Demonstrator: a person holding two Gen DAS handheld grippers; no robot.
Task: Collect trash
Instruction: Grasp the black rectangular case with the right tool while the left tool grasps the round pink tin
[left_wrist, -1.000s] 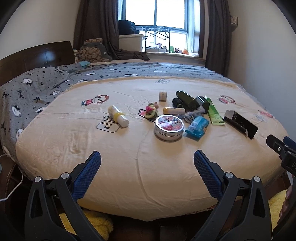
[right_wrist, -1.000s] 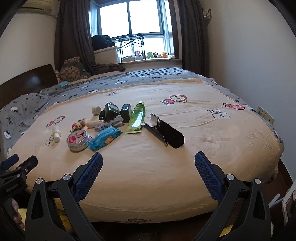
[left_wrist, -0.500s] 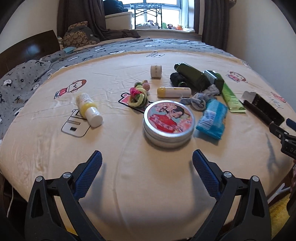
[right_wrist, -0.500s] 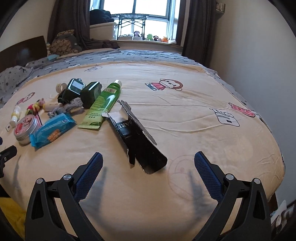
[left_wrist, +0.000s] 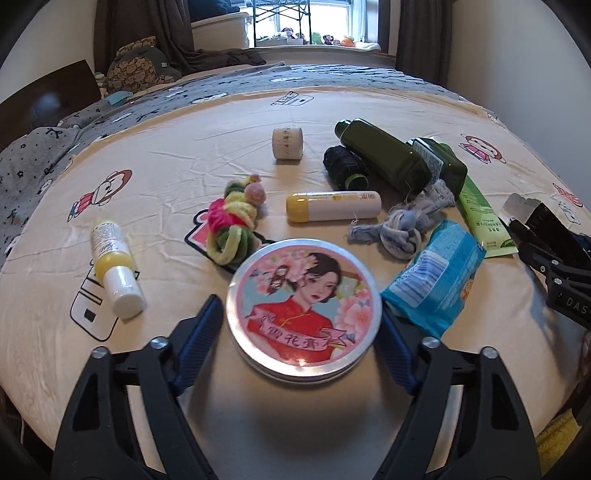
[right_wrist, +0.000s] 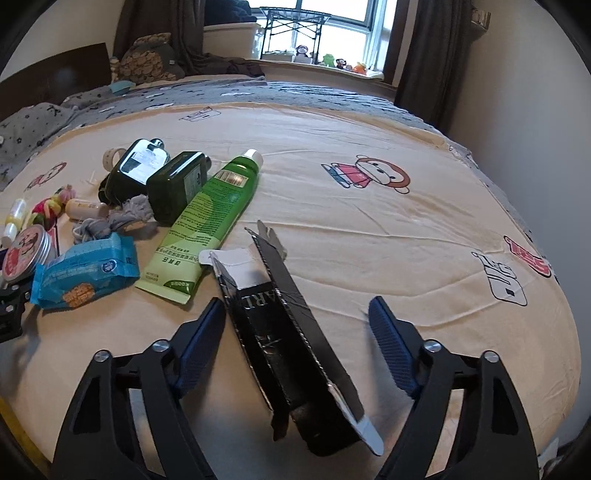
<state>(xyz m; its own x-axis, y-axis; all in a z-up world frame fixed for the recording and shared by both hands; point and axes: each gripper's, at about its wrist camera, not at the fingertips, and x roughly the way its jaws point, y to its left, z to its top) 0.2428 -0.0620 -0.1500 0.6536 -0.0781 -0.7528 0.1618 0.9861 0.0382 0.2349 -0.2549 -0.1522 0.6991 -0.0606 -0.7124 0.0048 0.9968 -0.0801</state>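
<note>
blue-padded left gripper (left_wrist: 301, 325) angled down, closing round tin (left_wrist: 304, 314), contact unclear | right gripper (right_wrist: 297, 343) closing astride black carton (right_wrist: 288, 339)

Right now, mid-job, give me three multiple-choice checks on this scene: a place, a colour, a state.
1. What lies between the left gripper's fingers?
A. white bottle
B. round tin
C. blue packet

2. The green tube's cap is:
A. white
B. red
C. black

3. The black carton is:
A. sealed, upright
B. sealed, lying
C. open, lying

Answers:
1 B: the closing jaws flank the round tin, one finger on each side.
2 A: the cap at its far end shows white.
3 C: its end flaps gape and it lies flat on the bed.
</note>
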